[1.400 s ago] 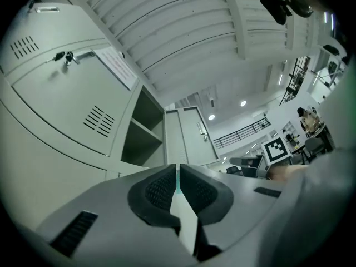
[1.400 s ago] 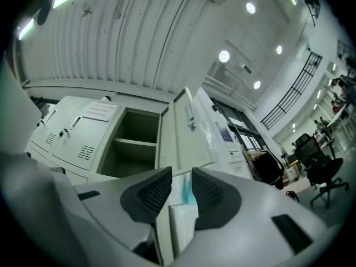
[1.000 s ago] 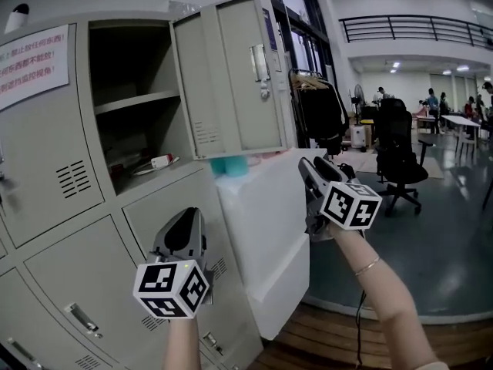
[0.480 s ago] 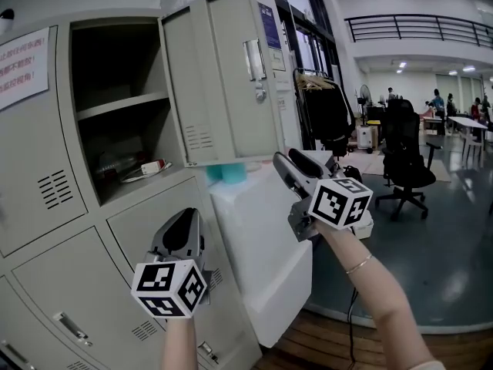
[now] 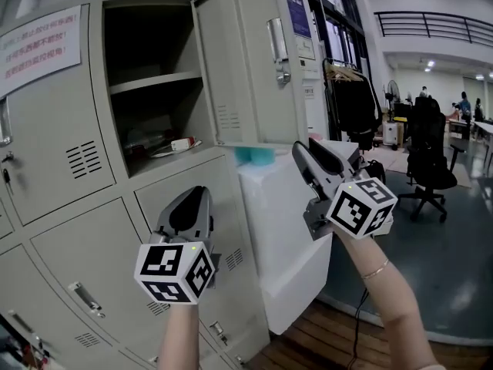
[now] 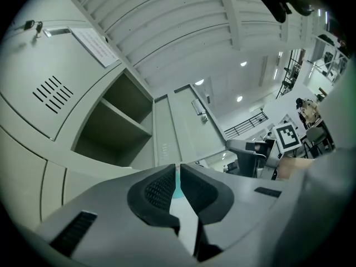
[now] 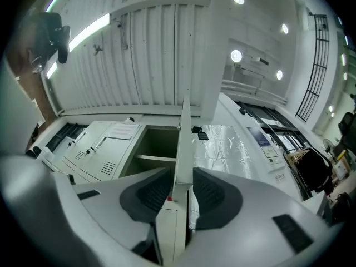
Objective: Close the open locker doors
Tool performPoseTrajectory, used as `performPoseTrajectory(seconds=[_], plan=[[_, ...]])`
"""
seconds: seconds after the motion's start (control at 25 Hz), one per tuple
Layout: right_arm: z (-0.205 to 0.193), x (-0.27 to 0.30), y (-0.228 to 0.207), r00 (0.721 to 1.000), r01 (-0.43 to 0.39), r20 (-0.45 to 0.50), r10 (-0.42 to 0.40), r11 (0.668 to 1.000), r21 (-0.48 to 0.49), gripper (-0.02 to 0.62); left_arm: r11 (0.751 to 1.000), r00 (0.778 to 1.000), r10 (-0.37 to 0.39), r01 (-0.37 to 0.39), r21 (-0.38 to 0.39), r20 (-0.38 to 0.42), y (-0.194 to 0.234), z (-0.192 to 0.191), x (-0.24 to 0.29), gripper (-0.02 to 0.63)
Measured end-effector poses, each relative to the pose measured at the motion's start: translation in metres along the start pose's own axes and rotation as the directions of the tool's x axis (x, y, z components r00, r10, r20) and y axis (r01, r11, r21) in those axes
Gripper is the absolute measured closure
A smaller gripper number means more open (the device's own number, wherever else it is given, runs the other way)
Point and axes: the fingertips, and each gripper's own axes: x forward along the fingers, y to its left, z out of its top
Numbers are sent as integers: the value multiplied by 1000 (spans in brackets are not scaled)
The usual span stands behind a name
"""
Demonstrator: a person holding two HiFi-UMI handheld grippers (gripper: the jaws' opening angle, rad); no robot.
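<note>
The beige locker door (image 5: 254,68) of the top compartment (image 5: 154,91) stands swung out to the right, its handle (image 5: 277,45) on the outer face. My right gripper (image 5: 308,153) reaches up to the door's lower free corner. In the right gripper view the door's thin edge (image 7: 183,138) runs between the jaws of the right gripper (image 7: 182,182), which are closing, both pads against its faces. My left gripper (image 5: 192,200) hovers lower, in front of the closed locker below, shut and empty. The left gripper view shows the left gripper (image 6: 178,174) pointing up at the door (image 6: 189,121).
Closed lockers (image 5: 54,137) fill the left and bottom. A small white object (image 5: 182,144) lies on the open compartment's floor. A white cabinet (image 5: 285,230) with a teal thing (image 5: 254,156) on top stands right of the lockers. A clothes rack (image 5: 354,99) and office chair (image 5: 431,160) stand behind.
My right gripper has come in under the door's lower corner and its jaws have narrowed around the edge. The left gripper has hardly moved. The head view has shifted.
</note>
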Motion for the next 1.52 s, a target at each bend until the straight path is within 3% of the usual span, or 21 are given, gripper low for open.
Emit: performPoseTrajectory(seconds=[0.16,0.52,0.84,1.12,1.32,1.52], plan=[[0,6,48,998,-59,7,60,997,-48,503,999,999,36,-36,14,1,11,12,-24,583],[-12,33,140,979,-198,28,201,977,-82,448,986,988,155,-153,66,-26,52,29,-80,583],[-39,68,208,947,-316,35,320,945,-90,436,952,956,292,-286,113,-38,103,40,-125,583],[-69,109,242,931,-365,-12,365,929,-70,451,913,921,389,-380,150,-36,138,47,-155,583],[-88,141,258,924,-382,-57,377,918,-107,459,891,899,436,-424,163,-44,155,46,-166,583],[-106,169,263,914,-399,-112,391,915,-63,468,872,880,472,-459,170,-45,167,45,-174,583]])
